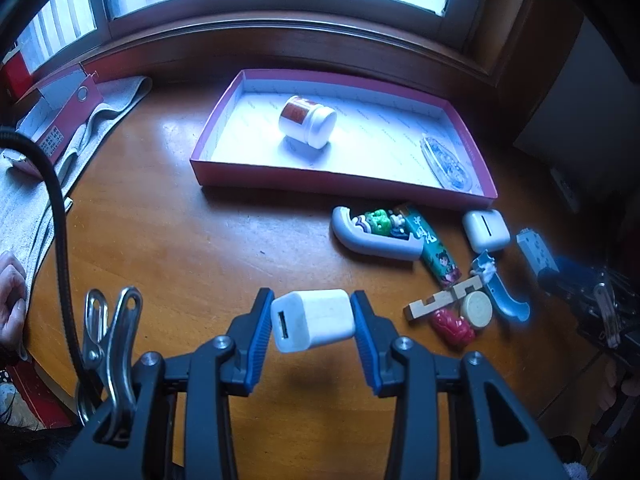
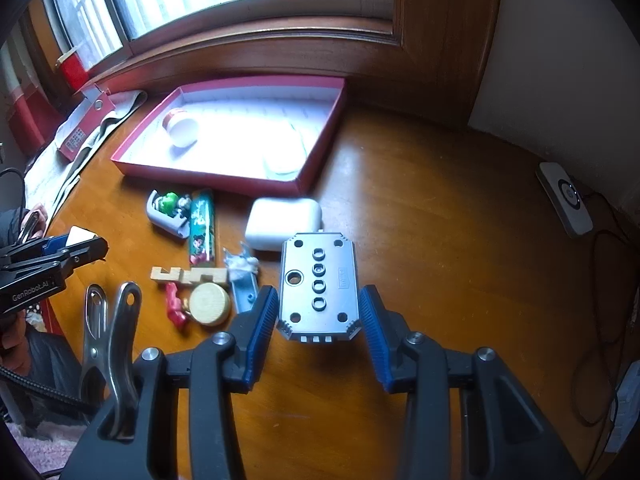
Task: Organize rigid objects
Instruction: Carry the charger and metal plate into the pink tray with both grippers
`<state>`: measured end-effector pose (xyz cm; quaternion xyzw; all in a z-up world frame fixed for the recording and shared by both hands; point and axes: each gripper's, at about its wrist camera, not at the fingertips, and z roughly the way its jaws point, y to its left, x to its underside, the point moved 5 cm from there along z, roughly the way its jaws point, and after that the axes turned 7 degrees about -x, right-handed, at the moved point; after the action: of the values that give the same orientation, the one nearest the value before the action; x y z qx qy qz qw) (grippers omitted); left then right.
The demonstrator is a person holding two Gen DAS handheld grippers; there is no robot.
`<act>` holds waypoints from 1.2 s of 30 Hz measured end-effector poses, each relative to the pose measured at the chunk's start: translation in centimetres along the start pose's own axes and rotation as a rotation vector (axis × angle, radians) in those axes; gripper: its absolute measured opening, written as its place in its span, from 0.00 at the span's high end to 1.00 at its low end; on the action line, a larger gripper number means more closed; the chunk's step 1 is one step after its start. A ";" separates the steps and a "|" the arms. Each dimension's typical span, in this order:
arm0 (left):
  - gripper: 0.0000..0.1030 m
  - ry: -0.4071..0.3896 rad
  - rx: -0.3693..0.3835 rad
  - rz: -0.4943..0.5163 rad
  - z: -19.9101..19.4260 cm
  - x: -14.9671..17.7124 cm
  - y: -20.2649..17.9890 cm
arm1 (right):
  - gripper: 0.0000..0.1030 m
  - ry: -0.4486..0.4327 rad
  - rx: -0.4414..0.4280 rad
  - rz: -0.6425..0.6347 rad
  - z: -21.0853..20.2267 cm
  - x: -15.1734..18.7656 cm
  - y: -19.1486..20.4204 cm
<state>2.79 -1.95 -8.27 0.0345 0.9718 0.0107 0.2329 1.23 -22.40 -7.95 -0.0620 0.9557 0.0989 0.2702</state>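
Observation:
My left gripper is shut on a white USB charger cube, held above the wooden table. My right gripper is shut on a grey metal plate with holes, also off the table. A red tray with a white inside stands at the back, holding a white jar on its side and a clear oval piece. In front of the tray lie a grey toy holder, a green packet, a white earbud case, a wooden puzzle piece and a wooden disc.
A folded grey cloth and a red carton lie at the left under the window sill. A white charging pad with cables sits at the far right. A person's hand shows at the left edge.

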 end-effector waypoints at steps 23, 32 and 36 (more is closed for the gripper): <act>0.60 -0.075 -0.004 -0.004 -0.6 -5.9 0.6 | 0.58 -0.031 -0.040 -0.067 0.1 -4.2 3.0; 0.60 -0.084 -0.002 -0.008 0.2 -8.2 0.6 | 0.58 -0.048 -0.054 -0.116 0.8 -7.1 4.5; 0.60 -0.083 -0.003 -0.007 0.9 -9.2 0.6 | 0.58 -0.047 -0.063 -0.126 1.5 -8.3 4.8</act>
<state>11.43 -2.06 -4.85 0.0311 0.9614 0.0098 0.2731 8.15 -16.84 -4.06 -0.1281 0.9397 0.1131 0.2963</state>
